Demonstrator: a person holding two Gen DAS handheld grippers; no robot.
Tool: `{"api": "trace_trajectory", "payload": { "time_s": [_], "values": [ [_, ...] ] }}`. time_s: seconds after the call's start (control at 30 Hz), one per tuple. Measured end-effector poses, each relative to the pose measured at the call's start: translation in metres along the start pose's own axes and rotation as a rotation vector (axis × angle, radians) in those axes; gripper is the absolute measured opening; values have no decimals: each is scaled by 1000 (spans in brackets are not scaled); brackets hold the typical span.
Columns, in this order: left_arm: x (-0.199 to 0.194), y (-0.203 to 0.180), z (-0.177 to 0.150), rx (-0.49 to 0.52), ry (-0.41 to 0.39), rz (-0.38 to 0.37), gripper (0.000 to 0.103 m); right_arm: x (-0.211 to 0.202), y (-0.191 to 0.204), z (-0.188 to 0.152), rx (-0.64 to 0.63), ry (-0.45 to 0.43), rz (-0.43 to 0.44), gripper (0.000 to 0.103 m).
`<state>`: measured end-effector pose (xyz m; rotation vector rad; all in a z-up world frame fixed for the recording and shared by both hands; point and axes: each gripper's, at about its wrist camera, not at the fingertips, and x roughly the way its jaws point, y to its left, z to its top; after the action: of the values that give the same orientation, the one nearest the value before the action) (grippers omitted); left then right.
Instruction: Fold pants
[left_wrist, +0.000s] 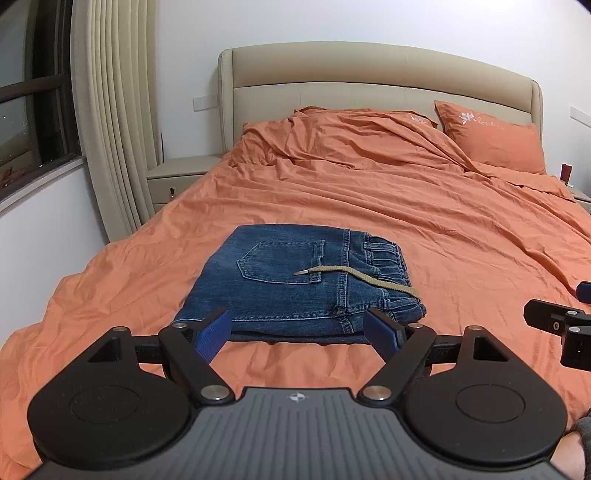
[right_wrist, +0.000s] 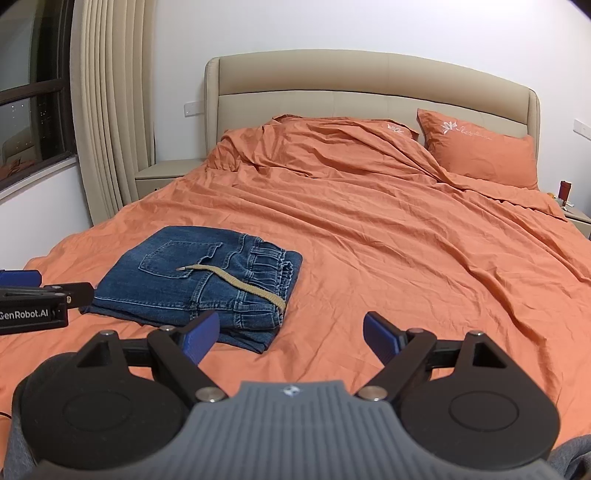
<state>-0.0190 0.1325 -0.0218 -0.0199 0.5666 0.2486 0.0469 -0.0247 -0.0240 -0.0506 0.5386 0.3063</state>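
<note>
A bedroom with plain white walls (left_wrist: 332, 22). A bed with a padded beige headboard (left_wrist: 369, 70) fills most of the view — its rumpled orange duvet (right_wrist: 388, 229) runs up to a matching orange pillow (left_wrist: 495, 136) with white embroidery. A beige nightstand (left_wrist: 177, 177) stands at its left, beside pleated cream curtains (left_wrist: 110, 110). The dark-framed window (left_wrist: 33, 110) looks black — probably night outside. A white wall switch (right_wrist: 193, 108) sits left of the headboard.

Blue denim pants (left_wrist: 291, 284) – tan drawstring (left_wrist: 354, 275) (woven); orange bedsheet (left_wrist: 406, 206); beige headboard (left_wrist: 369, 74).
</note>
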Motion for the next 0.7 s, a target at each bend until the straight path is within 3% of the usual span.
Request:
{"api": "trace_trajectory", "payload": {
  "time_s": [0.7],
  "values": [
    [-7,0,4,-4,-7,0,95,-9,1,-1,6,-24,-2,81]
  ]
}}
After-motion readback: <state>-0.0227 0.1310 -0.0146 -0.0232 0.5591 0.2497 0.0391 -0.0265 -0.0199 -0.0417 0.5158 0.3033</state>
